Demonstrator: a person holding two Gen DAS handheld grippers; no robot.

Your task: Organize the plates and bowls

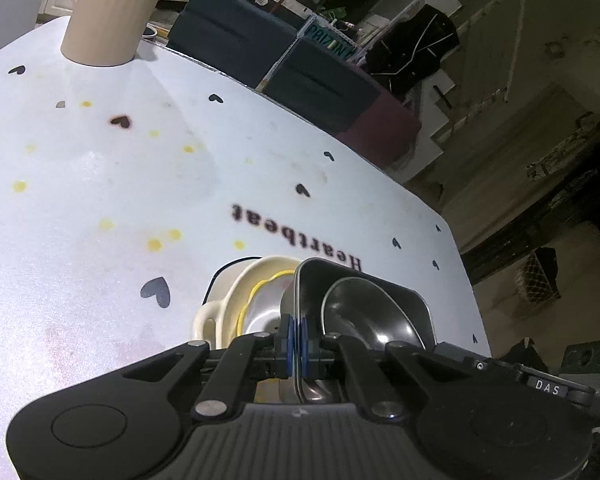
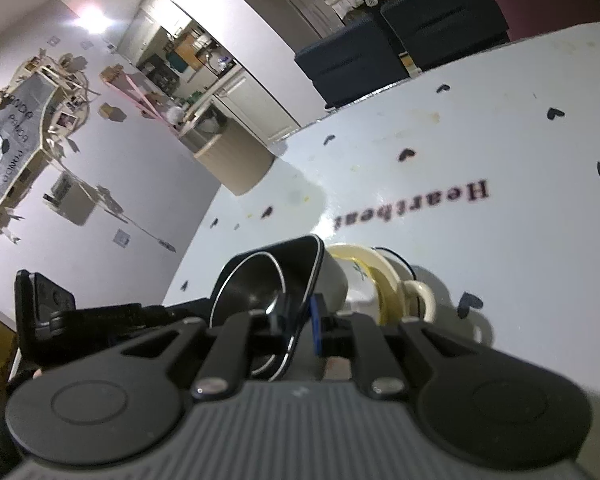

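Near the front edge of the white table [image 1: 100, 168], printed with small dark hearts and the word "Heartbeat", sits a cluster of dishes. From the left wrist camera, the left gripper [image 1: 299, 340] has its blue pads pressed together on the near rim of a black square dish [image 1: 396, 292], which is tilted up on edge; a black round bowl [image 1: 360, 312] nests inside it, its glossy inside facing the camera. Just left of the black dish, and touching it, stands a cream cup [image 1: 236, 292] with a handle on its left side and a thin yellow line around its inner wall. Far off at the table's back left stands a ribbed beige container [image 1: 108, 16], well apart from the dishes. From the right wrist camera, the same black square dish [image 2: 300, 272] is seen from the other side, tilted, with the round bowl [image 2: 252, 292] inside it and the cream cup [image 2: 384, 280] just to its right. The right gripper [image 2: 298, 322] has the dish's rim between its jaws, which stand slightly apart; the blue right pad [image 2: 317, 328] shows a narrow gap from the rim, so it does not appear to clamp the dish. Dark storage boxes [image 1: 236, 32] sit beyond the table's far edge.
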